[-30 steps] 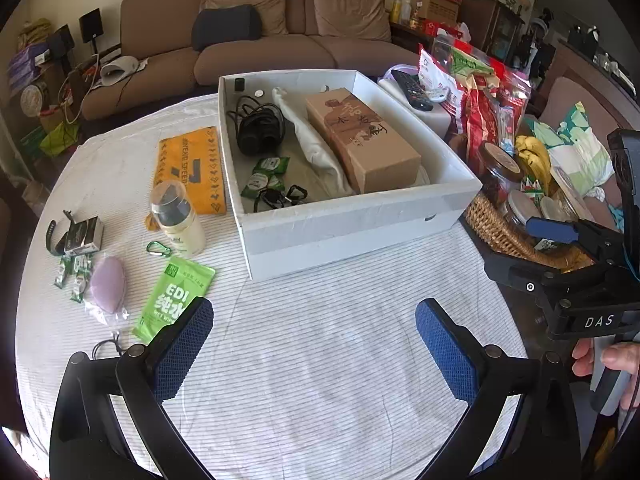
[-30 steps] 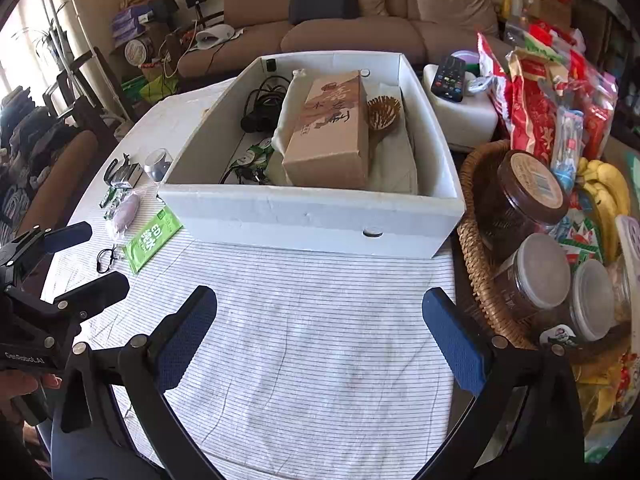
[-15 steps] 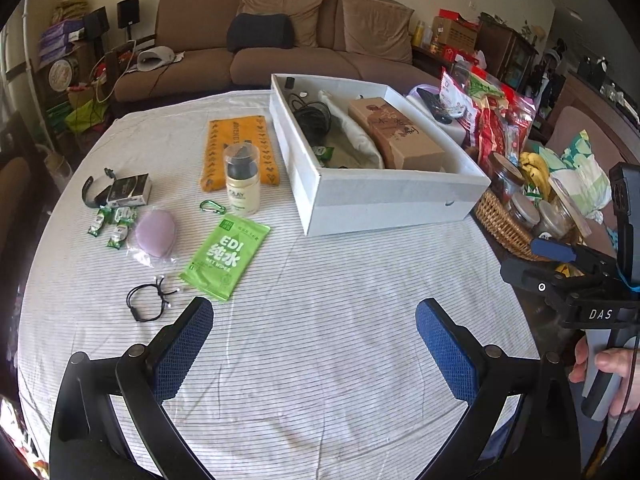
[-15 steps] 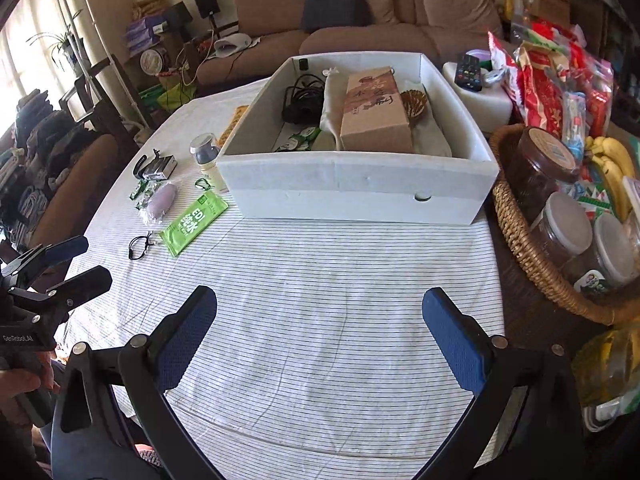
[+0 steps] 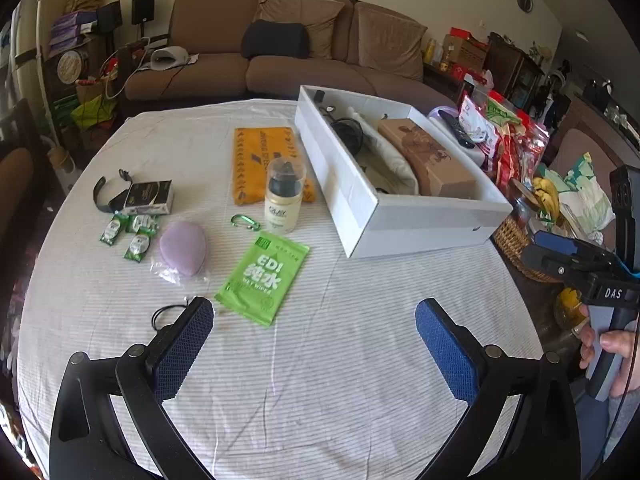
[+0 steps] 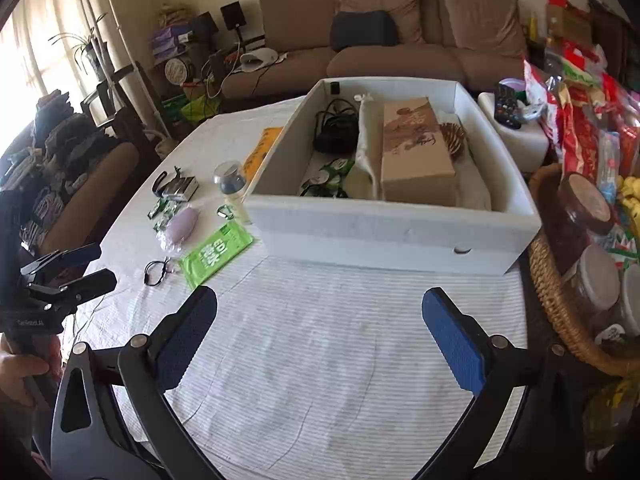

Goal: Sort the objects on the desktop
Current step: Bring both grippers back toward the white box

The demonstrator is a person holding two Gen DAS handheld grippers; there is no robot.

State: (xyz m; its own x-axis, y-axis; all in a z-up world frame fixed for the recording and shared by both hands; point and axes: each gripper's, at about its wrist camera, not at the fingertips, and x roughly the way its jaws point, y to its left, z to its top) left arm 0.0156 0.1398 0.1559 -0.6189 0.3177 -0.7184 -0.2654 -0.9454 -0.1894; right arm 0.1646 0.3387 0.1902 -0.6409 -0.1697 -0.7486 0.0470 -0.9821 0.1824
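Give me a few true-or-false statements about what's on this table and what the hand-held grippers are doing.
1. The brown cardboard box lies inside the white box. True.
2. The left hand-held gripper clamps the green wet-wipe pack. False: it is open and holds nothing; the pack lies on the tablecloth.
3. The Olay bottle stands upright outside the white box. True.
4. The right hand-held gripper is shut. False: its jaws stand wide apart.
5. The purple pouch sits in the wicker basket. False: it lies on the tablecloth.
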